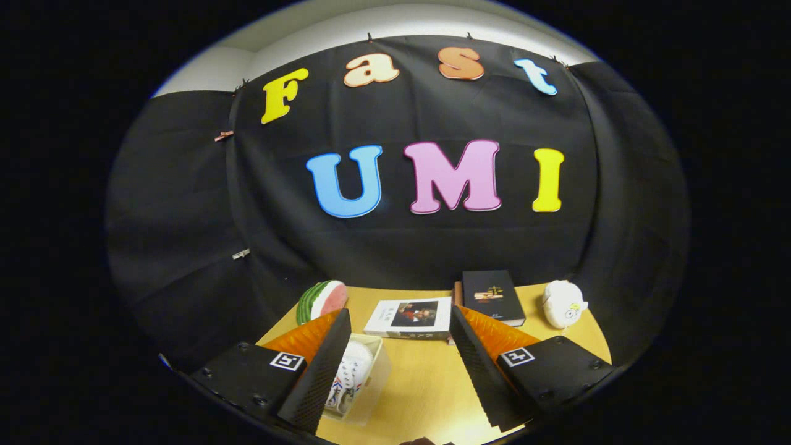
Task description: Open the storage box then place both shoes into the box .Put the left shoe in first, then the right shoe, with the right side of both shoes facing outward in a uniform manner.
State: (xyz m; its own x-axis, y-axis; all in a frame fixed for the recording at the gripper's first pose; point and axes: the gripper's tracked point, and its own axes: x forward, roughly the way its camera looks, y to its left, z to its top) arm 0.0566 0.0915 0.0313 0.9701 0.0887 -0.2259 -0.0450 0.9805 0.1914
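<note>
My gripper (400, 318) hangs above the wooden table (426, 389), its fingers wide apart and nothing between them. Below the left finger (321, 371) stands a clear plastic storage box (381, 371). Inside it lies a white shoe (353, 369) with red and blue stripes on its side. The left finger hides much of the box and shoe. Whether a second shoe is in there I cannot tell, and I cannot make out the box's lid.
Beyond the fingers a white book (409, 317) lies flat mid-table and a dark book (492, 295) sits behind the right finger. A watermelon-slice toy (322, 300) is at the back left and a white plush toy (562, 303) at the back right, against the black cloth wall.
</note>
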